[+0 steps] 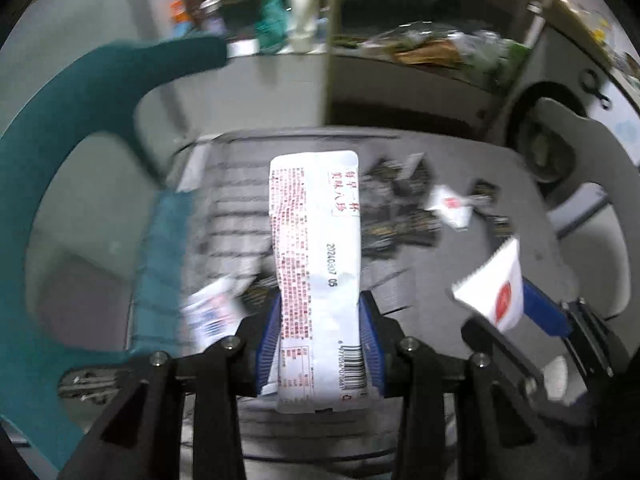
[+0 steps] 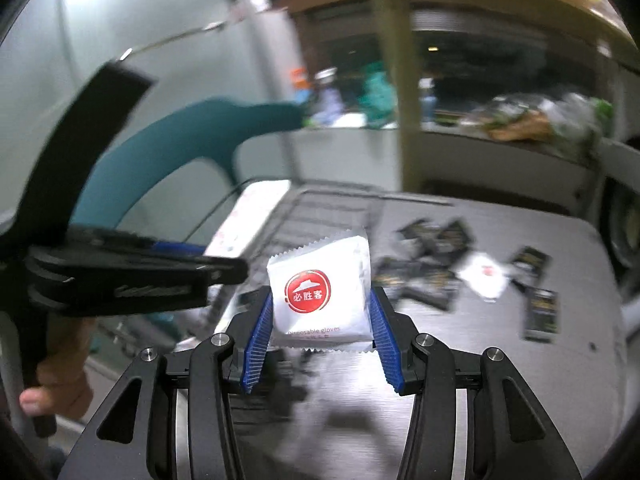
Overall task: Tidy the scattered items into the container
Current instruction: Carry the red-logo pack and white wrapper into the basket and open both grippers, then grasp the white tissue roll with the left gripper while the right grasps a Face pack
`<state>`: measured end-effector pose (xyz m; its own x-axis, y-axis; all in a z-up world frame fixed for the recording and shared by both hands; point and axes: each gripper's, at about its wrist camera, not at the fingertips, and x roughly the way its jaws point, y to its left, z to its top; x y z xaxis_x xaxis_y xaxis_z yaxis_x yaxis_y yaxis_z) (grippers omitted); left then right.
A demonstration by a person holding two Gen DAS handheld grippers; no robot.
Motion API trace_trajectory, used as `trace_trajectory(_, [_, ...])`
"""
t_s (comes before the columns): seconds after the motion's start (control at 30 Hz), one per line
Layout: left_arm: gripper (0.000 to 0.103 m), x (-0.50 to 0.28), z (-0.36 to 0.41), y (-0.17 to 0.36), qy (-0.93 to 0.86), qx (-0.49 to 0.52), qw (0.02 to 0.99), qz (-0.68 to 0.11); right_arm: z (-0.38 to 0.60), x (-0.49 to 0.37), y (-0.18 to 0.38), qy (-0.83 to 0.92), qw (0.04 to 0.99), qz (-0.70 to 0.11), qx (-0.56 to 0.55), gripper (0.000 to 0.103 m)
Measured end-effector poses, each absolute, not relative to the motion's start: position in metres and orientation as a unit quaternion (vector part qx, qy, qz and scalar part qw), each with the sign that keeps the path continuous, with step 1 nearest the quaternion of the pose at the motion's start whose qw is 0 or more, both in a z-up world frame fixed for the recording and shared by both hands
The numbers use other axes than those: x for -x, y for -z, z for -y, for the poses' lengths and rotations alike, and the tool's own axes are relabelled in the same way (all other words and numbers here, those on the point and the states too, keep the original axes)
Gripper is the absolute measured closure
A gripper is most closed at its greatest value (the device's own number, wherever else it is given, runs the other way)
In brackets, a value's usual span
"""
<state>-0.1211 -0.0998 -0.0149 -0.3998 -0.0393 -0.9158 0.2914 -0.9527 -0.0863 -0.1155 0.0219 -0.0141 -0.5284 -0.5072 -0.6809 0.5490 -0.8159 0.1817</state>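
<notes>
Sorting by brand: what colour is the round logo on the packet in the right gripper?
Red with white characters, on a white glove packet; clearest in the right wrist view.

I see a lived-in home room: a cluttered shelf [image 1: 420, 50] with bottles [image 1: 303, 8] and bags, a teal chair [image 1: 80, 128], a grey worktop [image 2: 500, 380].

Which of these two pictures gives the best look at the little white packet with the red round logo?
The right wrist view: the white packet faces the camera, centred between the blue fingers, logo sharp. The left wrist view catches the same packet only sideways at the right edge.
</notes>
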Motion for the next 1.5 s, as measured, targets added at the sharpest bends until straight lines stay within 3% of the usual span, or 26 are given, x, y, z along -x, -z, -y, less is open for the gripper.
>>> trace_trajectory(0.23, [0.060,0.094,0.139,0.045,0.810,-0.554,0.111,-0.153,0.021,0.097,0.041,0.857,0.318,-0.057,-0.402,0.055])
trace_trajectory(0.33, [0.053,0.081,0.147,0.050,0.813,-0.544,0.107,-0.177,0.024,0.096,0.043,0.860,0.310,-0.069,-0.400,0.049])
trace_trajectory(0.53, [0.048,0.082,0.143,0.039,0.822,-0.531,0.106,-0.176,0.010,0.104,0.038,0.866,0.296,-0.054,-0.399,0.049])
trace_trajectory(0.7, [0.048,0.093,0.111,0.019,0.830,-0.524,0.079,-0.173,-0.042,0.117,0.018,0.895,0.245,-0.037,-0.371,0.049])
trace_trajectory(0.87, [0.048,0.125,0.044,-0.002,0.841,-0.518,0.026,-0.154,-0.126,0.144,0.014,0.921,0.136,-0.016,-0.364,0.045])
trace_trajectory(0.97, [0.041,0.153,0.001,-0.002,0.839,-0.523,0.000,-0.147,-0.167,0.158,0.034,0.920,0.091,-0.008,-0.382,0.043])
trace_trajectory(1.0, [0.037,0.163,-0.012,0.002,0.839,-0.526,-0.002,-0.141,-0.176,0.161,0.041,0.917,0.085,-0.006,-0.389,0.043])
trace_trajectory(1.23, [0.037,0.224,-0.070,0.062,0.814,-0.570,0.010,-0.109,-0.228,0.192,0.098,0.899,0.049,0.022,-0.435,0.043])
trace_trajectory(1.5, [0.037,0.280,-0.056,0.112,0.797,-0.592,0.044,-0.111,-0.240,0.233,0.127,0.894,0.046,0.041,-0.444,0.043])
